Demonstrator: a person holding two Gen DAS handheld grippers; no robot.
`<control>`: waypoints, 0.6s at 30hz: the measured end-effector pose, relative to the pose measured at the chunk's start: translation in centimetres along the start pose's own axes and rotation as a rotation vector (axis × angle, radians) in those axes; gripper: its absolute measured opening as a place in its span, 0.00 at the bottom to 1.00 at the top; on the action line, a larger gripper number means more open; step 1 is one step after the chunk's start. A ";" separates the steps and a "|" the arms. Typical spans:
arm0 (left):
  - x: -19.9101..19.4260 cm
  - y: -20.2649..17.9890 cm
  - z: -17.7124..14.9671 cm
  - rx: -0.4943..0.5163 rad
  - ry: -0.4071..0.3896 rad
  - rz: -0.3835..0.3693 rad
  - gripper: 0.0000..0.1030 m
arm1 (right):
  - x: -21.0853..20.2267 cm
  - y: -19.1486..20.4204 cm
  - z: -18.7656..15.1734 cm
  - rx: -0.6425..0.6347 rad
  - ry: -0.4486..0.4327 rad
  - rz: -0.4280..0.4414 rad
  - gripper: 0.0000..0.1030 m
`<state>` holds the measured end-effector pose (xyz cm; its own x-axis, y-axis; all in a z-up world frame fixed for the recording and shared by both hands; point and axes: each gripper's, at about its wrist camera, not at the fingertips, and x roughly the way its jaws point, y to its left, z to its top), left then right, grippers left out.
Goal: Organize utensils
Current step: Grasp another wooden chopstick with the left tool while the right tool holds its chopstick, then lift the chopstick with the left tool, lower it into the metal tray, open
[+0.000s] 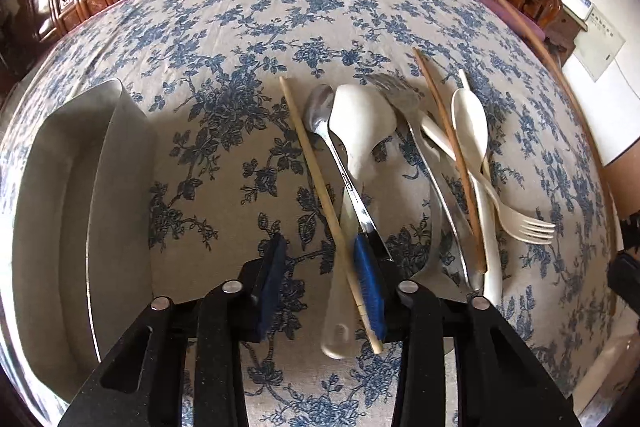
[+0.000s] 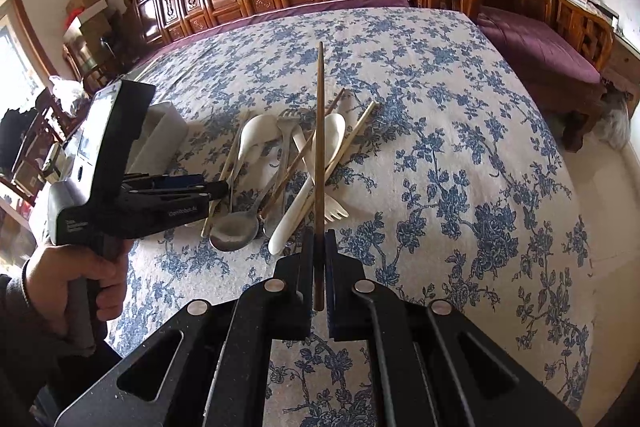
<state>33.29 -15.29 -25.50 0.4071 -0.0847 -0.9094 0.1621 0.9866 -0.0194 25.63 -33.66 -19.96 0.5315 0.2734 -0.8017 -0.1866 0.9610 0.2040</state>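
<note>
Dark brown wood was what we had pinched in our right gripper (image 2: 319, 247): one dark chopstick (image 2: 319, 147), clamped between the closed pads and standing out away from us over the heap. The rest of the utensils lay in a loose pile on the blue-flowered tablecloth (image 1: 224, 39), with a grey divided tray (image 1: 80, 187) to the left of it. We had brought our left gripper (image 1: 324, 283) down over the near ends of the pile, its jaws partly spread, not clamped. Between them lay the pale chopstick (image 1: 316, 183) and the handle of the white spoon (image 1: 362, 125); the right-hand pad (image 1: 368, 287) sat against the pale chopstick and just beside the steel spoon (image 1: 320, 107), while the left-hand pad stood clear on the cloth. Further right lay a steel fork (image 1: 396, 95), a second brown chopstick (image 1: 452, 163), a white fork (image 1: 516, 219) and another white spoon (image 1: 470, 123), crossing one another. We judged the step to be sorting the chopsticks, with the left side picking the pale one out. Next we needed to close on that stick alone, leaving the spoon handle behind, then lift it without dragging its neighbours, and carry it left to the tray. The crowding at the handles was the main risk.
</note>
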 end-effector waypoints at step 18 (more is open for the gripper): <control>0.5 1.7 1.9 -0.057 0.014 -0.066 0.05 | -0.6 0.5 0.2 -0.033 -0.017 -0.030 0.06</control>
<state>35.50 -13.88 -25.24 0.3842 -0.1482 -0.9113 0.1363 0.9853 -0.1028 25.35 -33.31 -19.28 0.5512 0.2453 -0.7975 -0.1973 0.9670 0.1611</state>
